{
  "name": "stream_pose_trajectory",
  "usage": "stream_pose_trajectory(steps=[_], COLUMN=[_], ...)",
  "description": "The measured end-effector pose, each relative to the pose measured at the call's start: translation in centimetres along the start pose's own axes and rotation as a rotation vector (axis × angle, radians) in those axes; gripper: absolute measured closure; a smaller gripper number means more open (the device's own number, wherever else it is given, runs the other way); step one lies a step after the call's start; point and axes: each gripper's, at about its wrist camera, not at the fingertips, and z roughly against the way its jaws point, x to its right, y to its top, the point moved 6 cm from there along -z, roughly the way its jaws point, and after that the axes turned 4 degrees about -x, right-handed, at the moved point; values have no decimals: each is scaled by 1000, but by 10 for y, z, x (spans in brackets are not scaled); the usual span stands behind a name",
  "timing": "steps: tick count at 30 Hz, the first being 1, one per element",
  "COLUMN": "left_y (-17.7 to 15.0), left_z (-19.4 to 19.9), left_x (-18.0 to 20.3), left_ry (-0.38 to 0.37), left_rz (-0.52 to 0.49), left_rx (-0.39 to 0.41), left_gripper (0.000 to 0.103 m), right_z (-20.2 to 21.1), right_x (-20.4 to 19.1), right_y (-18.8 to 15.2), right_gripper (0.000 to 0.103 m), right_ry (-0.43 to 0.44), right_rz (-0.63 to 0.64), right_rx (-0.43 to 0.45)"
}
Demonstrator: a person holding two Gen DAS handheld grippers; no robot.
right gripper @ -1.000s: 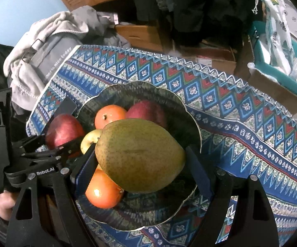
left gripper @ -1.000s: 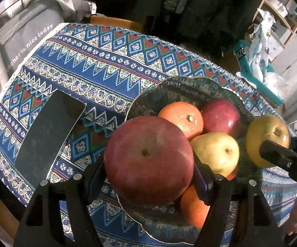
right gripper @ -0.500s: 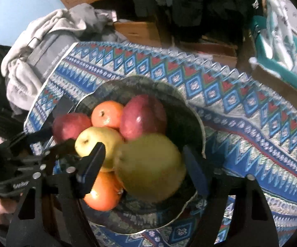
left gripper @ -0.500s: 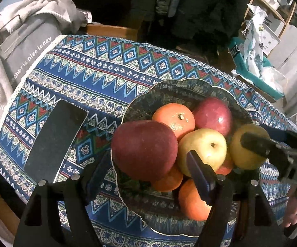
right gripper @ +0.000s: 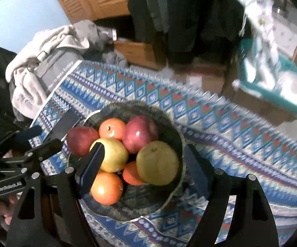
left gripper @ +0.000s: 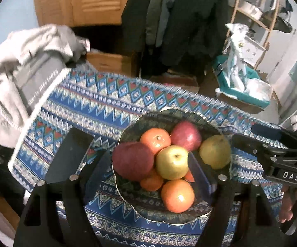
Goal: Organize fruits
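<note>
I am looking down both cameras at the bowl [left gripper: 207, 213], which is sitting on the patterned tablecloth [left gripper: 99, 105] with all the fruit piled inside. My left gripper [left gripper: 148, 167] is hanging with its jaws apart and nothing between them; the dark red apple [left gripper: 133, 160] is lying just ahead of them at about 11 o'clock, resting on the bowl's left edge against the yellow apple [left gripper: 172, 161]. My right gripper [right gripper: 142, 162] is likewise spread wide and holding nothing, and the green-brown pear [right gripper: 157, 162] is sitting directly between its fingers at 12 o'clock, stem end pointing up and away, so its long axis is running roughly along my line of approach. I am judging the right side nearer to the pear and the left nearer to the dark red apple. The right view is smeared, so I cannot say whether the pear is leaning on the small orange [right gripper: 132, 175] beneath it. A black phone [left gripper: 68, 156] is lying at the bowl's 9 o'clock.
</note>
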Motion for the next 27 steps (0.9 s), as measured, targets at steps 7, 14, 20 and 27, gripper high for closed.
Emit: stream_pose_trajectory(steps=[7, 14, 20, 27], left_y=[11, 19, 21, 22], left_z=[47, 86, 111, 137], left_x=[26, 41, 53, 65], left_ry=[-31, -56, -88, -122], left_rz=[-52, -79, -89, -97], left_rx=[96, 185, 233, 291], left_gripper=[20, 16, 15, 9], right_z=[54, 104, 138, 173], right_x=[3, 9, 16, 19], right_y=[5, 6, 4, -2], right_gripper=[23, 23, 22, 21], right_ry=[-62, -82, -98, -105], right_rz=[9, -4, -10, -8], right_rx=[94, 173, 225, 284])
